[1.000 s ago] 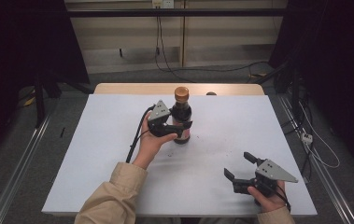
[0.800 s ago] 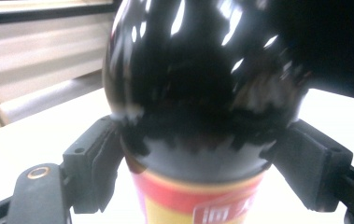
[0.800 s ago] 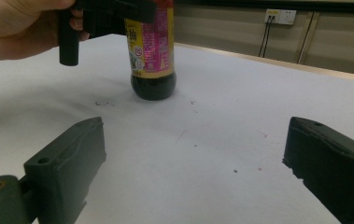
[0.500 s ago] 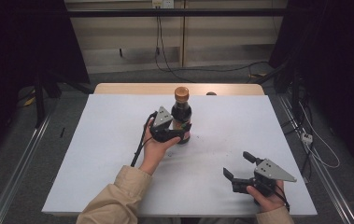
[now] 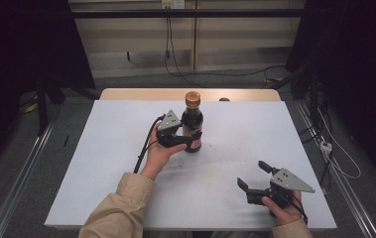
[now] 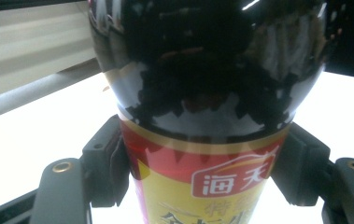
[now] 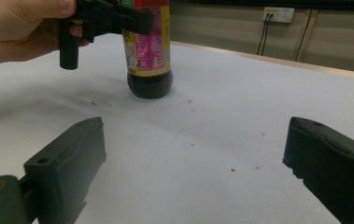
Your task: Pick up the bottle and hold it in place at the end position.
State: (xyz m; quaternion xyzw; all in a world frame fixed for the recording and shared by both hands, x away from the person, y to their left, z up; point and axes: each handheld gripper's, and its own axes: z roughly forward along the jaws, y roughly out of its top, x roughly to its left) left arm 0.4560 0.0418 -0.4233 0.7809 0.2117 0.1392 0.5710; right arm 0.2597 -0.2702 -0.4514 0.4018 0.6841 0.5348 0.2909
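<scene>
Dark sauce bottle (image 5: 192, 124) — orange-capped, upright — in left hand-held gripper (image 5: 183, 141)

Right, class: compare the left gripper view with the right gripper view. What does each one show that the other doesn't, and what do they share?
Left gripper view alone: the left gripper pressed on both sides of the dark bottle, with the label's red band and white characters up close.

Right gripper view alone: the right gripper with its jaws wide apart and nothing between them, the bottle's base standing on the table, the person's left hand, and a wall socket.

Both: the bottle, the white tabletop, and the left gripper clamped on the bottle.
</scene>
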